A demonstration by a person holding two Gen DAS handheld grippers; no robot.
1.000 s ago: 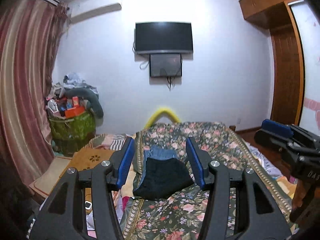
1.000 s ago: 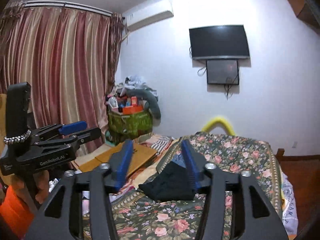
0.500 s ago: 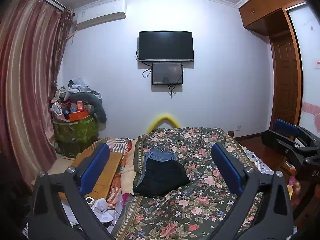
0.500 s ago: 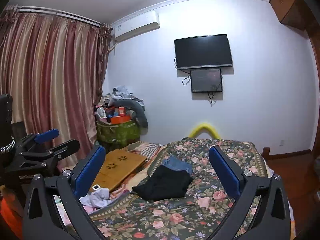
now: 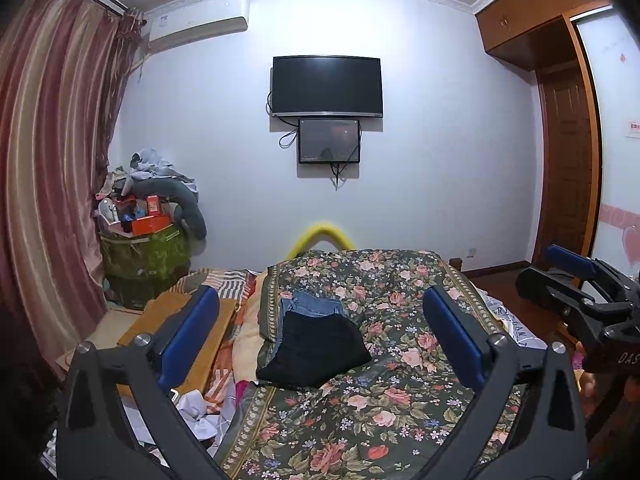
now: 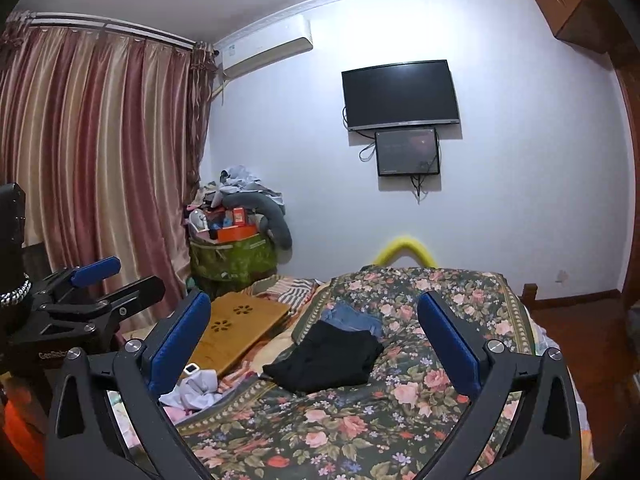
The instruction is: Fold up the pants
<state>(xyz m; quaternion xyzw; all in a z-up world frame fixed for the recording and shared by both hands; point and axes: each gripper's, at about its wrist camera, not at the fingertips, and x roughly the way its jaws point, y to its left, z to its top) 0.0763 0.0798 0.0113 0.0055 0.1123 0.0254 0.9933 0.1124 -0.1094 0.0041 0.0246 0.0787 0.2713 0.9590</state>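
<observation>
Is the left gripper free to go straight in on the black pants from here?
Probably yes. The left gripper is open, and the black pants lie between its fingers' line of sight on the floral bedspread, nothing between.

my left tool [image 6: 96, 280] reads "genrob", cut off; my right tool [image 5: 576, 276] shows only "das".

- Black pants [image 5: 316, 350]: matt cloth, lying between the fingers.
- Jeans [image 5: 310, 307]: blue denim.
- Bedspread [image 5: 400, 296]: floral woven cloth.
- Finger pads [image 5: 190, 336]: blue, matt.
</observation>
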